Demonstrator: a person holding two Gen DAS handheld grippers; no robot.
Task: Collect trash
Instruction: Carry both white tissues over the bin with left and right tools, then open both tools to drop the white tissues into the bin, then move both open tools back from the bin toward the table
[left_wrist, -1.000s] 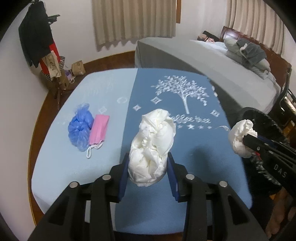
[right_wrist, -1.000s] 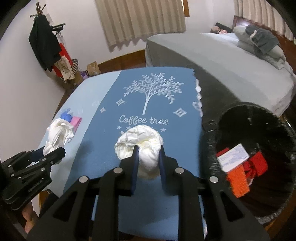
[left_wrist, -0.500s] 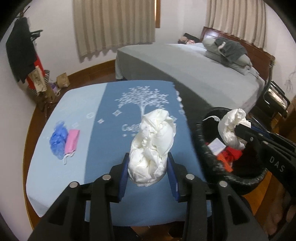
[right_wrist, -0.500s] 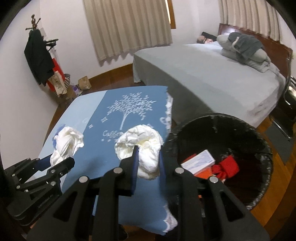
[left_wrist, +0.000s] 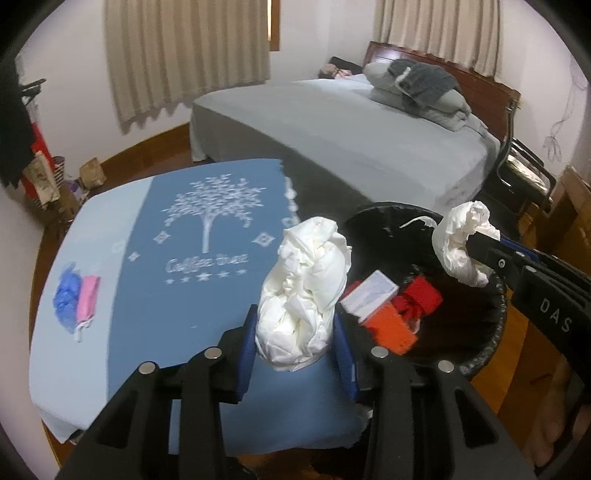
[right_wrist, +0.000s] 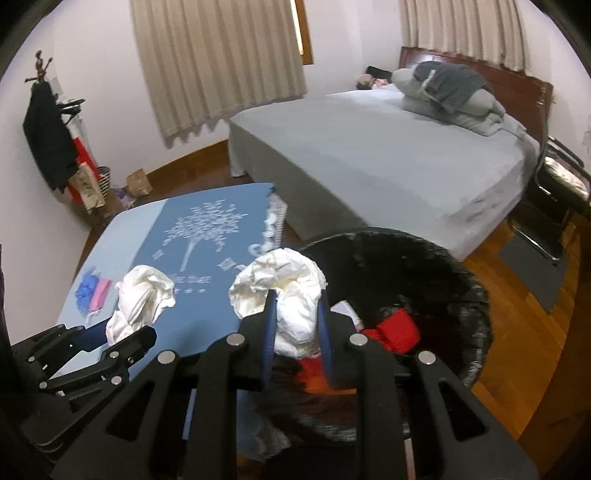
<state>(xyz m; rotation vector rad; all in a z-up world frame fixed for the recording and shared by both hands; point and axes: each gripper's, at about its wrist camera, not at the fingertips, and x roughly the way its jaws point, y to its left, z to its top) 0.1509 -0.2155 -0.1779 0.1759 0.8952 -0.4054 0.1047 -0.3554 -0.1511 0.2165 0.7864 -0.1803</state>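
The bed lay far ahead of both hand-held grippers, well apart from the work. Nearer, the bench under its blue tree-print cloth spread ahead and to the left of the left hand-held gripper. The black bin stood just beside the bench, ahead and right of that gripper and directly under the right hand-held gripper. Inside it lay a red piece, an orange piece and a small white box.

Each hand-held gripper was clamped on 1 white wad. The left wad was held above the bench edge, just short of the bin rim. The right wad hung over the near part of the bin mouth. Far to the left on the bench, a blue bag and a pink mask touched each other, not yet collected.

Risks, as I judged them: the left wad had not clearly passed the rim, so opening the fingers there could drop it on the bench edge or the floor. The wads looked light and crumpled, so a fold might cling to a finger pad and fail to fall. The 2 grippers were close over 1 opening, and crowding could knock them together or nudge the bin. The mask's loops could snag later and drag the bag along.
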